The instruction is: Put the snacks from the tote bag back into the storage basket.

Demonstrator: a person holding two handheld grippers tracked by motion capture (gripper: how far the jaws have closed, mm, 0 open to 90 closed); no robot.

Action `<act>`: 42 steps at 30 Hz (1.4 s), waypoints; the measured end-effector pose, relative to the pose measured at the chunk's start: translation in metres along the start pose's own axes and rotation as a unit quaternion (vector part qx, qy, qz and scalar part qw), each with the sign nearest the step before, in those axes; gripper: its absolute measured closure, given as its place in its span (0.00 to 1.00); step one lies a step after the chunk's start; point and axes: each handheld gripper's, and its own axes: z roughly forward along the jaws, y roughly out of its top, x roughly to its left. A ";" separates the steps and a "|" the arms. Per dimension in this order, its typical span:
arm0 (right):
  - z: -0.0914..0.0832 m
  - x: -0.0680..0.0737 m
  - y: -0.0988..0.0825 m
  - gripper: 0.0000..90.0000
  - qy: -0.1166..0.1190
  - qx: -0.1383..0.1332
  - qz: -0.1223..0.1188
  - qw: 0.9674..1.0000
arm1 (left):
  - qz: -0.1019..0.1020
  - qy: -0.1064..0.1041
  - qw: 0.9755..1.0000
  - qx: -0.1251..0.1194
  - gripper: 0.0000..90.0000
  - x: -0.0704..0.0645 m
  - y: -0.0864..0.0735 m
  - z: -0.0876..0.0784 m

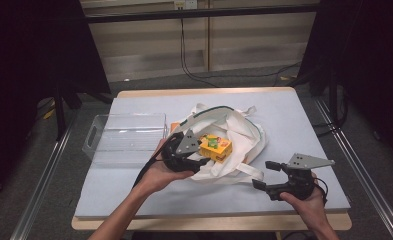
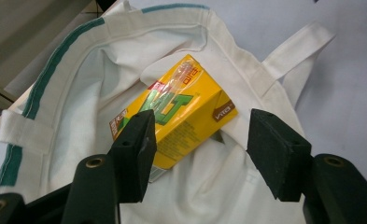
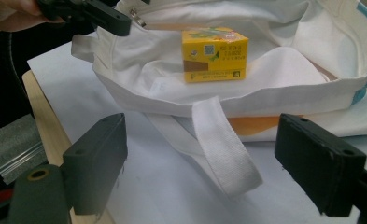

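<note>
A yellow drink carton [image 1: 215,148] lies on its side in the open mouth of a white cloth tote bag [image 1: 244,131], which is spread flat near the middle of the grey table [image 1: 309,120]. The left gripper [image 2: 197,140] hovers at the bag's near-left edge. Its jaws stand apart on either side of the carton's near end: one pad overlaps the carton's edge in the left gripper view, while the other is clear of it (contact on the first cannot be told). The right gripper [image 1: 270,176] sits near the front right of the table, just short of the bag. Its jaws are wide apart, nothing between them; a white bag strap [image 3: 225,142] lies on the table ahead of them. A clear plastic bin [image 1: 126,135] sits left of the bag.
</note>
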 end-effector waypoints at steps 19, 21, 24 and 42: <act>0.001 -0.003 -0.001 0.18 0.014 0.000 0.007 1.000 | 0.074 0.003 0.996 0.058 0.39 -0.008 0.001 0.048; 0.002 -0.003 -0.001 0.18 0.018 0.002 0.007 1.000 | 0.079 0.015 0.995 0.057 0.38 -0.006 0.001 0.050; 0.003 -0.003 0.000 0.18 0.019 0.002 0.007 1.000 | 0.088 0.017 0.994 0.060 0.36 -0.005 0.000 0.055; 0.004 -0.005 -0.001 0.18 0.031 0.004 0.013 0.999 | 0.140 0.035 0.985 0.091 0.24 -0.011 0.001 0.075</act>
